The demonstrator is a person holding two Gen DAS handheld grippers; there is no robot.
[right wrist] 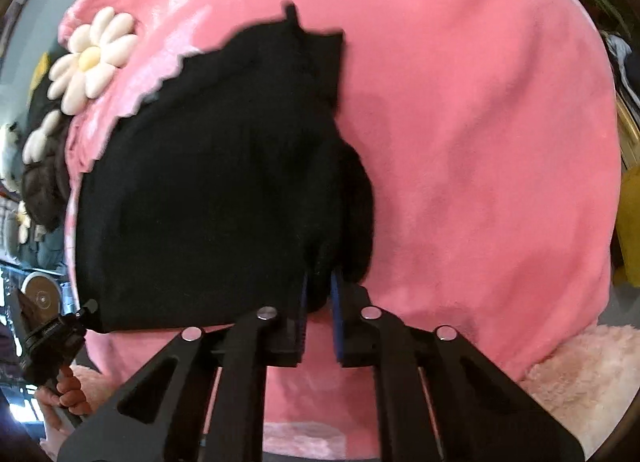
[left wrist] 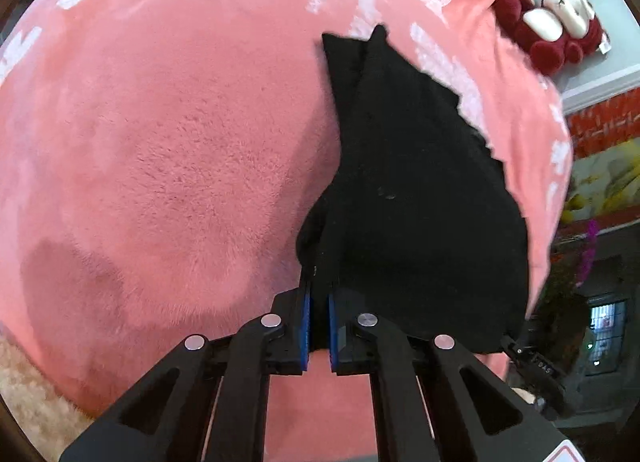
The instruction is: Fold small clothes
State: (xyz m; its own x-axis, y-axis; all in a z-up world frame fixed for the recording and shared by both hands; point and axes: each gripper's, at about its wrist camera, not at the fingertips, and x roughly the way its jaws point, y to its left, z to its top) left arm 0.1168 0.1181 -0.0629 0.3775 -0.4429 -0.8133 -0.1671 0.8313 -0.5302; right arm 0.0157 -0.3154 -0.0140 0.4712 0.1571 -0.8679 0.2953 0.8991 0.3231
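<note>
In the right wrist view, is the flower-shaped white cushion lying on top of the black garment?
No. The white flower cushion lies on the pink blanket, beside the black garment and apart from its scalloped edge.

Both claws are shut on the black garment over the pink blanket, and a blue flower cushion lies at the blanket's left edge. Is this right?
Not quite: the flower cushion is white with a yellow centre, as the right wrist view shows. The rest stands: left claw and right claw both grip the black garment over the pink blanket.
</note>
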